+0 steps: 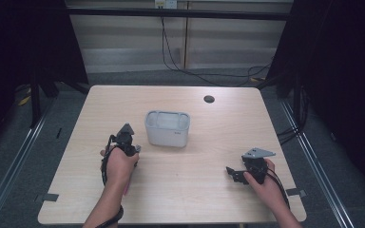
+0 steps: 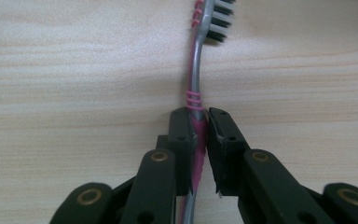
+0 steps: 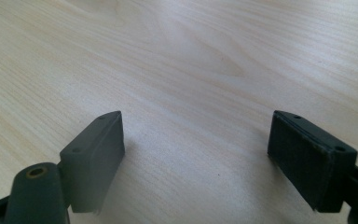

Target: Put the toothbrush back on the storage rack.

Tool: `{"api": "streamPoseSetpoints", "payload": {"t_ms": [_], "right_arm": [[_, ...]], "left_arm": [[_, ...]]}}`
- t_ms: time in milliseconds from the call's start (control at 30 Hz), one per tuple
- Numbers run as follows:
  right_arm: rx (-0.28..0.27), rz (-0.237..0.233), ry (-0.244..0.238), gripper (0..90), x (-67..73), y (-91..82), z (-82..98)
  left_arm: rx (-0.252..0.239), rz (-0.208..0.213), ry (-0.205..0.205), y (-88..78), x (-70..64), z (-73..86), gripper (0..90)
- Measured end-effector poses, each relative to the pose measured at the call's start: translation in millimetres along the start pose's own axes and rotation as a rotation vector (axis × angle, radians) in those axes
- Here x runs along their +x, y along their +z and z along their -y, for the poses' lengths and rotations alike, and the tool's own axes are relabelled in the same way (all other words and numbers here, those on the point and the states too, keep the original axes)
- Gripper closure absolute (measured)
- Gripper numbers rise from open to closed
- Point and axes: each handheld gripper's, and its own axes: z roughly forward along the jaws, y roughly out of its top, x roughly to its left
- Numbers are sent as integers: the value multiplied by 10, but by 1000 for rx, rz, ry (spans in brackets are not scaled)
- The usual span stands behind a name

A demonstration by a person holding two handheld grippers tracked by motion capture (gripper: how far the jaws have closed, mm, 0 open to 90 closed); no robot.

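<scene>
One toothbrush [image 2: 196, 70] clamped in left tongs [image 2: 200, 122], right tongs [image 3: 196, 154] wide apart holding nothing, one white container [image 1: 168, 128], one table [image 1: 195, 190]

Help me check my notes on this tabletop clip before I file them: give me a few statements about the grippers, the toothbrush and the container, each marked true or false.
1. The left gripper is shut on the pink and grey plastic toothbrush. True.
2. The right gripper holds the toothbrush head. False: its jaws stand wide apart over the bare light wooden table.
3. The toothbrush lies flat on the table. True.
4. The white rounded plastic container sits at the table's near right corner. False: it stands near the middle.
5. The left gripper clamps the black and white bristles. False: it grips the handle, well below them.
</scene>
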Motion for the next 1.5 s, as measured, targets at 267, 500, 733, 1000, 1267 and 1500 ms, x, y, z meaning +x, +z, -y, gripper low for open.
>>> {"api": "streamPoseSetpoints", "payload": {"t_ms": [267,500,733,1000,1267,1500], "right_arm": [[0,0,1,182,0,0,0],[0,0,0,182,-1,0,0],[0,0,0,182,-1,0,0],[0,0,1,182,0,0,0],[0,0,-1,182,-1,0,0],[0,0,0,182,0,0,0]], "left_arm": [[-16,11,31,-20,35,0,805],[-48,40,30,-165,95,-23,805],[-104,100,31,-324,139,-41,805],[-182,152,46,-485,174,-56,805],[-277,203,42,-607,224,-65,805],[-361,207,68,-716,252,-54,805]]}}
